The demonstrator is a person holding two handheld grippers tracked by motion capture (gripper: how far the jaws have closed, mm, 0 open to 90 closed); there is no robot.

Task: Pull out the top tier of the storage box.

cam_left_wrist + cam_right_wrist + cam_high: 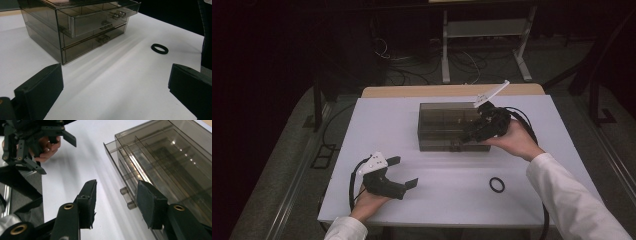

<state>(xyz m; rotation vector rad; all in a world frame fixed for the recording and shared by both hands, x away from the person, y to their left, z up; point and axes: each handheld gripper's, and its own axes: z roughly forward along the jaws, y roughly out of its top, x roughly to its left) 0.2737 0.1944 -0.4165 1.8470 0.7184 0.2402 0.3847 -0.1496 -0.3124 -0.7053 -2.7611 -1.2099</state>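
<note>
A smoky see-through drawer box [447, 125] stands on the white table [382, 125], right of centre. Its top drawer [100, 17] sticks out a little past the lower ones. My right gripper [464, 137] hovers at the box's front right corner, tilted down toward the drawer fronts. In the right gripper view its jaws [116, 190] stand open, with a small drawer handle [127, 198] below and beyond them, untouched. My left gripper [404, 171] rests near the front left of the table, open and holding nothing. A black ring [491, 184] lies flat on the table in front of the box.
The table's front edge runs just under the left hand. A wooden strip [412, 91] borders the far edge. Beyond it are a metal frame [484, 30] and cables on the floor. Bare white tabletop lies between the left gripper and the box.
</note>
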